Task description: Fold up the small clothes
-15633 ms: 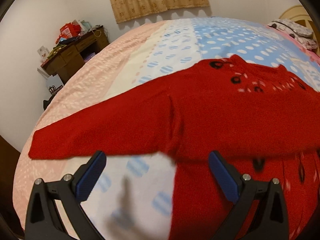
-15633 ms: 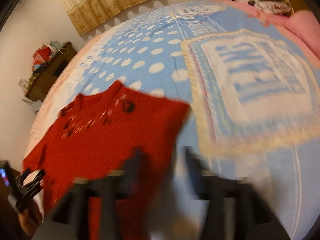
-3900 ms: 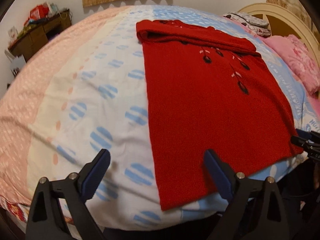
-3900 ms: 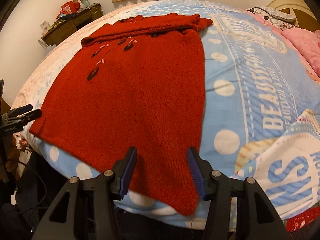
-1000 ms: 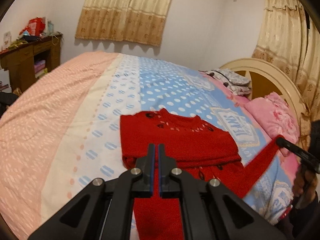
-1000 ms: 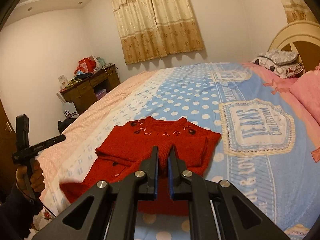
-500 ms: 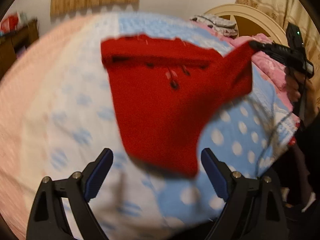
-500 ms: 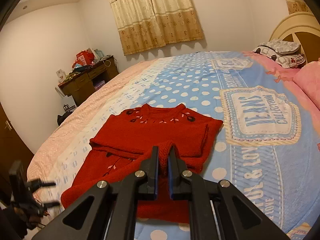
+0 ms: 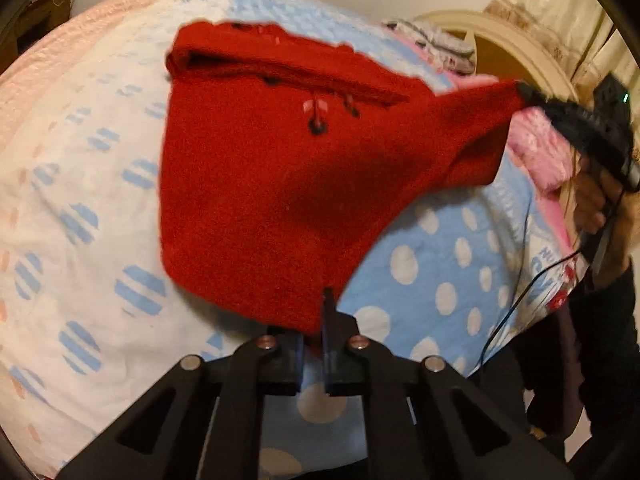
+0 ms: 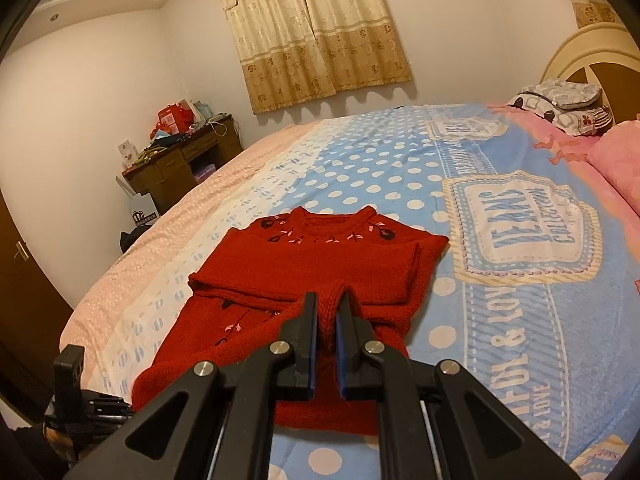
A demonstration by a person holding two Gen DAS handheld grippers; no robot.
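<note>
Left wrist cam: my left gripper (image 9: 311, 326) pinches the red sweater (image 9: 260, 184) at its near hem corner, lifted off the bed (image 9: 80, 184). Right gripper (image 10: 327, 322) clamps the other corner; sweater's top half w/ folded sleeves lies flat.
</note>
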